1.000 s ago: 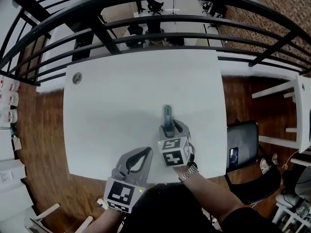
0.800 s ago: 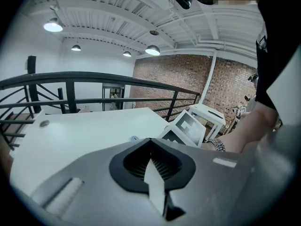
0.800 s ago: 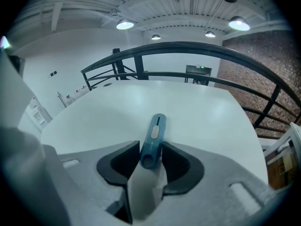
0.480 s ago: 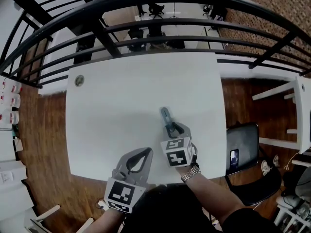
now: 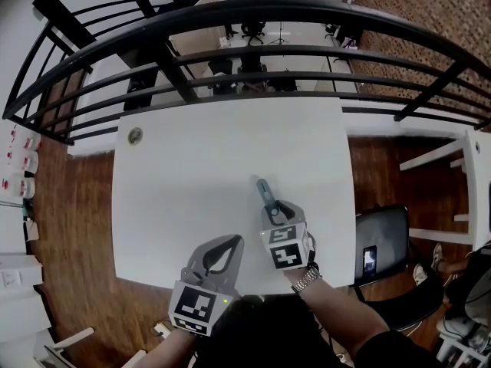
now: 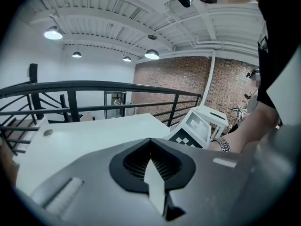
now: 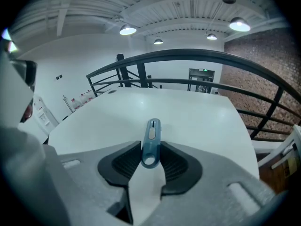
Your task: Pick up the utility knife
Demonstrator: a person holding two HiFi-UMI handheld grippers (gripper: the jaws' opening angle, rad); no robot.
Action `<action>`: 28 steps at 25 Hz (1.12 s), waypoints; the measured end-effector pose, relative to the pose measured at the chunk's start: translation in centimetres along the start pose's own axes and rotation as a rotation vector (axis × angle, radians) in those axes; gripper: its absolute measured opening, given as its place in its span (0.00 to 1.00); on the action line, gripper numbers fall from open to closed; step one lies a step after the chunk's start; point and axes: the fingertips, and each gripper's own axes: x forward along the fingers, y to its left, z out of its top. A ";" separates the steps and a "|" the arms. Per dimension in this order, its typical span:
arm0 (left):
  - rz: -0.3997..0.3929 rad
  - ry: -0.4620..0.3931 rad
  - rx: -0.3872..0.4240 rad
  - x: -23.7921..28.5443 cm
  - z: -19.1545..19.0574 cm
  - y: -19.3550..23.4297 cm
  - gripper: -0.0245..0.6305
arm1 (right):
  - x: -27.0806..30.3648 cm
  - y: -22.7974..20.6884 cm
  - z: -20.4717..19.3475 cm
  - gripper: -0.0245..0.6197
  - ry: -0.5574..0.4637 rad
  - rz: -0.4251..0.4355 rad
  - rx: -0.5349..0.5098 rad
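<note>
The utility knife (image 5: pixel 265 191) is a slim blue-grey handle with a slot and a hole at its near end. My right gripper (image 5: pixel 275 205) is shut on that near end, and the rest of the handle points away over the white table (image 5: pixel 184 175), angled a little left. In the right gripper view the knife (image 7: pixel 151 134) is pinched between the ribbed dark pads of the right gripper (image 7: pixel 150 150). My left gripper (image 5: pixel 230 240) rests near the table's front edge, left of the right one, jaw tips together and nothing in them. The left gripper (image 6: pixel 150 142) shows its tips meeting.
A black metal railing (image 5: pixel 253 48) runs along the table's far side. A round grommet (image 5: pixel 135 136) sits in the table's far left corner. A dark chair (image 5: pixel 383 244) with a phone on it stands to the right. The right gripper's marker cube (image 6: pixel 196 128) shows in the left gripper view.
The right jaws have shut on the knife's near end, and the knife's far tip has swung slightly left. The left gripper has stayed where it was.
</note>
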 end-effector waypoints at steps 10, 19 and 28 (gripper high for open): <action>0.001 -0.081 0.036 -3.0 2.2 -0.7 0.06 | -5.2 1.6 2.1 0.22 -0.084 -0.010 -0.022; -0.006 -0.159 0.070 -8.2 3.2 -1.8 0.06 | -12.3 4.9 3.6 0.22 -0.200 -0.039 -0.049; -0.035 -0.230 0.088 -12.7 3.7 -3.8 0.06 | -19.6 8.0 4.3 0.22 -0.319 -0.083 -0.083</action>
